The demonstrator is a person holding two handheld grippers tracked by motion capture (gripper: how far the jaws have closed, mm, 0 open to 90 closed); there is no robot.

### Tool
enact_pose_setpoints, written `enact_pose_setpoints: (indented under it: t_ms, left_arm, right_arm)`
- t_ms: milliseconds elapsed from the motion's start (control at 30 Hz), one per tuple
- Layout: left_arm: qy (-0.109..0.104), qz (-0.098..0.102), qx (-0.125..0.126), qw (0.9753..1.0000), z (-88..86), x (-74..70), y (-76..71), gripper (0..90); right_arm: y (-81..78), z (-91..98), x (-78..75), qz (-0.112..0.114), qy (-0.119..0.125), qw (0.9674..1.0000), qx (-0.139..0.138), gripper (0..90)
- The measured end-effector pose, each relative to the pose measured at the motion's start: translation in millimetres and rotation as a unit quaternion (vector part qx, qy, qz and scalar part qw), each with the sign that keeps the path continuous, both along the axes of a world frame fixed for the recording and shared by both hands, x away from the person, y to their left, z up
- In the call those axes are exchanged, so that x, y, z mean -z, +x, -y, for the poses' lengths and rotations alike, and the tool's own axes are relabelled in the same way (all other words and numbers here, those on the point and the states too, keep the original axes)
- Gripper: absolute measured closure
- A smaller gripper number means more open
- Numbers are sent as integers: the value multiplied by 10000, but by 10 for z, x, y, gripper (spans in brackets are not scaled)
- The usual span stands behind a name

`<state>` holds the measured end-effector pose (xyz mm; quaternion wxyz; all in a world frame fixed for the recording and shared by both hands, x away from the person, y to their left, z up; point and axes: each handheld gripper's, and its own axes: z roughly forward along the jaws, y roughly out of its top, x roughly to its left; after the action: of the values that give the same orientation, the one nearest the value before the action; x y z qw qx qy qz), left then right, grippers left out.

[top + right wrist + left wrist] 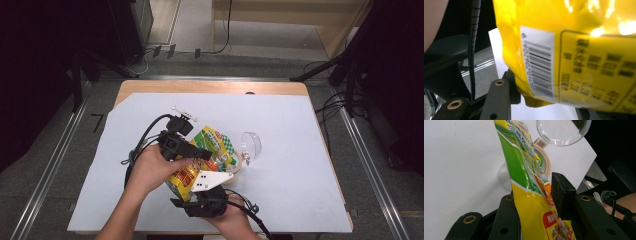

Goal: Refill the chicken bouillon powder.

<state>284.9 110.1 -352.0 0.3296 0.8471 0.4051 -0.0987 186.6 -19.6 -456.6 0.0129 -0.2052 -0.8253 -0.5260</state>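
White sheet; yellow pouch long axis tilted away, pinched by left claw, right claw.

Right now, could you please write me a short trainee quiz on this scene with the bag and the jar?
1. True or false: the yellow-green bag lies flat on the white sheet, untouched.
2. What stands just behind the bag? A) a clear jar with its hinged lid open B) a metal pan C) a red mug
3. Which printed mark shows on the bag's back in the right gripper view?

Key:
1. False; the bag sits between the jaws of the left gripper and the right gripper.
2. A
3. A barcode.
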Motion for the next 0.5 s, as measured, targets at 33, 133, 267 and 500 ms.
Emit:
enact_pose_setpoints:
  t_ms: [33,133,267,500]
  left_arm:
    - [-18,-20,27,10000,7,-3,7,702]
    - [41,-53,23,10000,46,8,28,697]
    - [25,-138,60,9999,86,24,55,701]
    - [46,-201,58,9998,106,-15,106,695]
  right_arm:
    - [3,4,-10,30,-7,10000,-16,610]
    - [4,-5,-21,62,8,10000,2,606]
    - [27,-12,-56,96,35,9999,8,600]
    - [31,-10,-78,221,44,9997,-13,577]
